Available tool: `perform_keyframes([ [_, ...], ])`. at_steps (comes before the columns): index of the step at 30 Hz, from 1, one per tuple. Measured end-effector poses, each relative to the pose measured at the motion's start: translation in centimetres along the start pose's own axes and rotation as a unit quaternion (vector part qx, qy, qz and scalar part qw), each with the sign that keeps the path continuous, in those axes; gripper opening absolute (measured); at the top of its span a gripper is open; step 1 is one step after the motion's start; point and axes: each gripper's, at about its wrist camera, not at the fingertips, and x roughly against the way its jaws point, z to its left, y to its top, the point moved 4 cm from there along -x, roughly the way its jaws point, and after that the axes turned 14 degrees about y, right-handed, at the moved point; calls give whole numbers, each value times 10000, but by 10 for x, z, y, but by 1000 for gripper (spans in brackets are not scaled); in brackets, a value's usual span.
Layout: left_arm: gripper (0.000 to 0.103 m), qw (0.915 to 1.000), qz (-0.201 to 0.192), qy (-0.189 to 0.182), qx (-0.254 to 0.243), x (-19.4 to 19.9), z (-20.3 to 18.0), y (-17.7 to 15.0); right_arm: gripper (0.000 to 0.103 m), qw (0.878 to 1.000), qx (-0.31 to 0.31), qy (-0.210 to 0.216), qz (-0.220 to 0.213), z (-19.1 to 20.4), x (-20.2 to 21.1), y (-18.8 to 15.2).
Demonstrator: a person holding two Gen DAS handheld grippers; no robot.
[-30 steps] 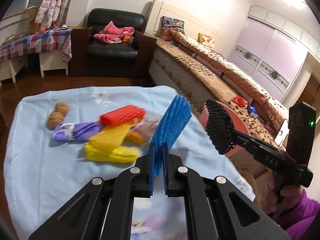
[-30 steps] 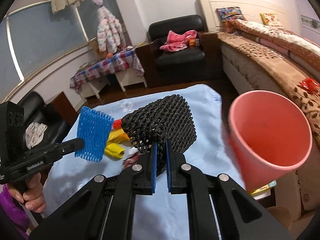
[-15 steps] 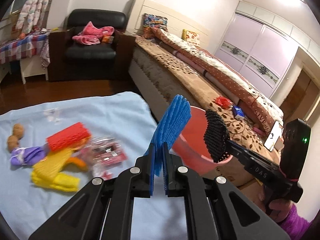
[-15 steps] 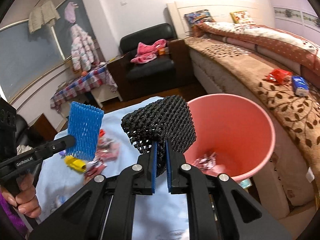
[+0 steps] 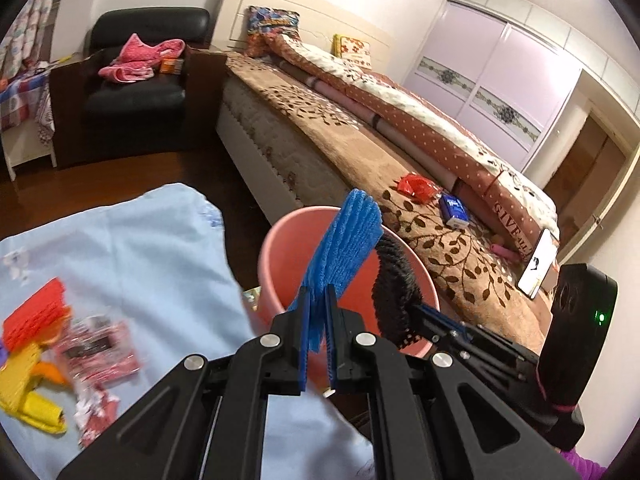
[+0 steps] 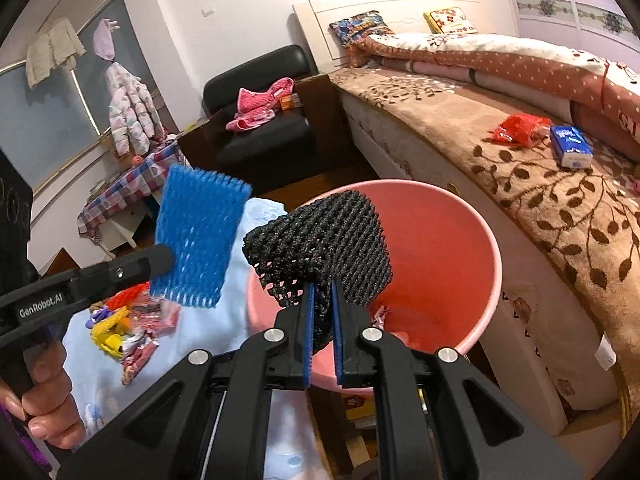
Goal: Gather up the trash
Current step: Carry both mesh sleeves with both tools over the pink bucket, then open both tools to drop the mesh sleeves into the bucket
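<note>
While a second back over the desk (image 5: 132,248) and its litter, now swung across to the pink bucket (image 5: 276,256) off the desk's right edge: left tongs (image 5: 318,312) clamped shut on the blue foam net (image 5: 344,240) above the near rim, right tongs (image 6: 321,308) clamped on the black foam net (image 6: 320,236) over the open mouth. Probably only a release left for both. Still on the desk's left side: red net (image 5: 34,308), yellow net (image 5: 24,392), crumpled wrappers (image 5: 96,352). Nothing blocking the drop.
</note>
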Motion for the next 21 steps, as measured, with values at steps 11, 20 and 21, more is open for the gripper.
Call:
perform_keyframes([
  [11, 6, 9991, 384, 135, -118, -54, -22, -10, 9, 9994, -252, -160, 190, -26, -15, -9],
  [20, 35, 9987, 415, 268, -121, -61, -24, -16, 28, 9983, -444, -255, 287, -38, -19, -14],
  [21, 35, 9987, 416, 277, -123, -61, -24, -16, 28, 9982, -458, -247, 282, -39, -18, -14],
])
